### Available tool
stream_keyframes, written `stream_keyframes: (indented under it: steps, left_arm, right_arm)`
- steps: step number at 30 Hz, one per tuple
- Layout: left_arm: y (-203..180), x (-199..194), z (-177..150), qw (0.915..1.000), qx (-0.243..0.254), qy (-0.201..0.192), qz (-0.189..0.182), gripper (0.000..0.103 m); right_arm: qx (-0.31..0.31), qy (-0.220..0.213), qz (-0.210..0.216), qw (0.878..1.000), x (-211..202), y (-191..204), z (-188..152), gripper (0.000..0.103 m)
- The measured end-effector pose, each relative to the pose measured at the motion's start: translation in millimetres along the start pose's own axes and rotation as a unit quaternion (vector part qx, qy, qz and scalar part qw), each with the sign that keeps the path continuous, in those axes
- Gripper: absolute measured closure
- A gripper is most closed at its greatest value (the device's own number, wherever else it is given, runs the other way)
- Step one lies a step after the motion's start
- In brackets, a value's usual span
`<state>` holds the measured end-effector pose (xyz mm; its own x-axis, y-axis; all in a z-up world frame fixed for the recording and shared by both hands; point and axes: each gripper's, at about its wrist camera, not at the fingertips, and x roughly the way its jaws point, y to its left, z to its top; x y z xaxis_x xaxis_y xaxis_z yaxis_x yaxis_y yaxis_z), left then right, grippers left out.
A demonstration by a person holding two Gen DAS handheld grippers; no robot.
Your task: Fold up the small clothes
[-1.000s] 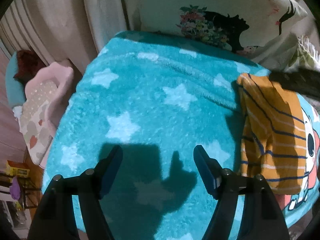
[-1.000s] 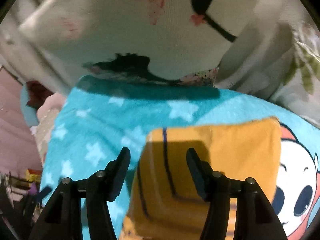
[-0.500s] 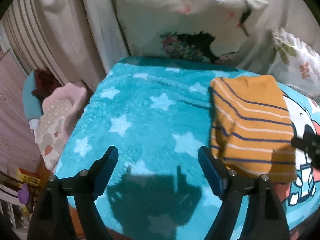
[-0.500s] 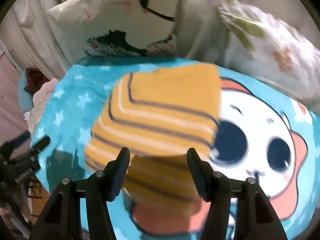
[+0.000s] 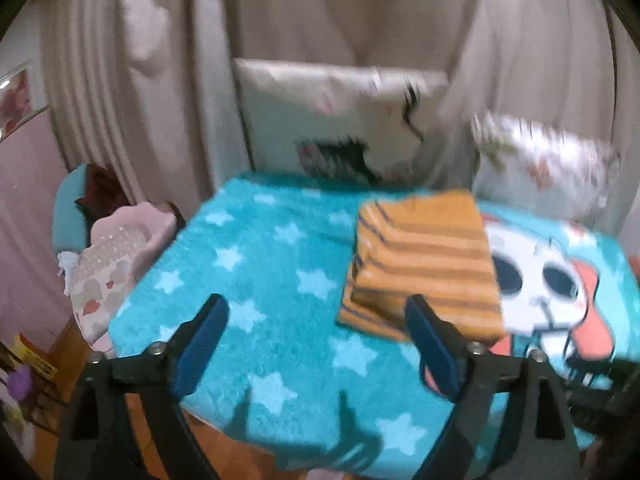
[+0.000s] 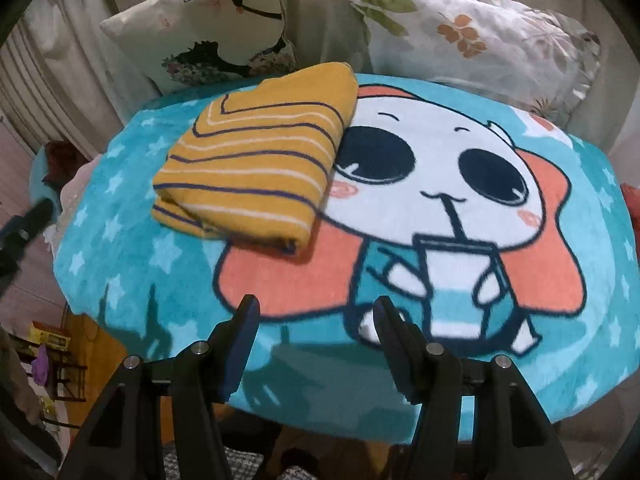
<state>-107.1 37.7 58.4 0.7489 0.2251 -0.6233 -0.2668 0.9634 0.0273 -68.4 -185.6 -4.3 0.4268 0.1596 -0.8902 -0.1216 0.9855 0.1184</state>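
A folded mustard-yellow garment with dark and white stripes (image 6: 256,164) lies on a turquoise blanket (image 6: 132,256) printed with stars and a cartoon figure. The same garment (image 5: 424,264) sits right of centre in the left wrist view. My left gripper (image 5: 316,312) hangs over the blanket's near edge, its jaws opening wide with nothing between them. My right gripper (image 6: 316,312) is open and empty over the blanket's front edge, well short of the garment. The tip of the left gripper shows at the left rim of the right wrist view.
Two printed pillows (image 6: 208,36) (image 6: 472,36) lean against pale curtains (image 5: 132,92) behind the blanket. A pink cushioned seat (image 5: 116,256) stands left of the bed. Wooden floor and small clutter (image 6: 48,344) lie below the blanket's front edge.
Both grippers have pulled back from the folded garment toward the blanket's front edge. The left one rose and its jaws spread wider. The garment stays folded where it lay.
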Motion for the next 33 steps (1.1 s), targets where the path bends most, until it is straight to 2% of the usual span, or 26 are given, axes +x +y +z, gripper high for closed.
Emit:
stream_keyframes:
  steps: [1,2,4,7,11,13,14,17,19,26,33]
  left_arm:
    - [3.7,-7.0,1.9,0.9998,-0.01,-0.014,0.005,0.0]
    - [8.5,-16.7,4.1,0.9993,-0.022,-0.03,0.011,0.0]
    - [15.0,-25.7,7.4,0.9989,-0.032,-0.033,0.013,0.0]
    - [20.2,-40.0,7.3,0.9979,-0.035,-0.045,0.03,0.0]
    - [24.5,-62.2,6.8,0.9947,-0.038,-0.081,0.05,0.0]
    - [26.2,-68.3,8.4,0.9929,-0.041,-0.104,0.04,0.0]
    - [26.6,-67.2,9.3,0.9934,-0.041,-0.103,0.03,0.0]
    - [24.2,-49.9,13.7,0.9982,-0.023,-0.054,-0.016,0.0]
    - [19.2,-40.1,10.9,0.9991,-0.002,-0.034,-0.024,0.0]
    - [5.2,-10.7,-8.8,0.996,0.018,0.045,-0.075,0.0]
    - [2.7,18.2,-35.2,0.9906,0.044,0.111,-0.067,0.0]
  right_arm:
    - [0.001,-0.005,0.002,1.0,-3.3,0.5,-2.9,0.039]
    - [0.001,-0.01,0.004,1.0,-6.5,1.2,-5.5,0.039]
    - [0.002,-0.023,0.005,1.0,-13.1,3.2,-8.7,0.039]
    - [-0.002,-0.039,0.001,0.999,-20.8,6.9,-12.1,0.039]
    - [-0.002,-0.052,0.003,0.999,-26.9,9.3,-15.0,0.039]
    - [-0.005,-0.058,0.003,0.998,-28.1,11.2,-14.3,0.039]
    - [-0.009,-0.058,0.003,0.998,-27.9,12.9,-13.9,0.039]
    - [-0.02,-0.062,0.0,0.998,-27.2,18.7,-12.7,0.039]
    - [-0.021,-0.058,0.001,0.998,-25.0,20.7,-12.3,0.039]
    - [-0.021,-0.044,-0.014,0.999,-11.3,20.3,-15.8,0.039]
    - [-0.026,-0.027,-0.023,0.999,2.9,28.4,-15.9,0.039]
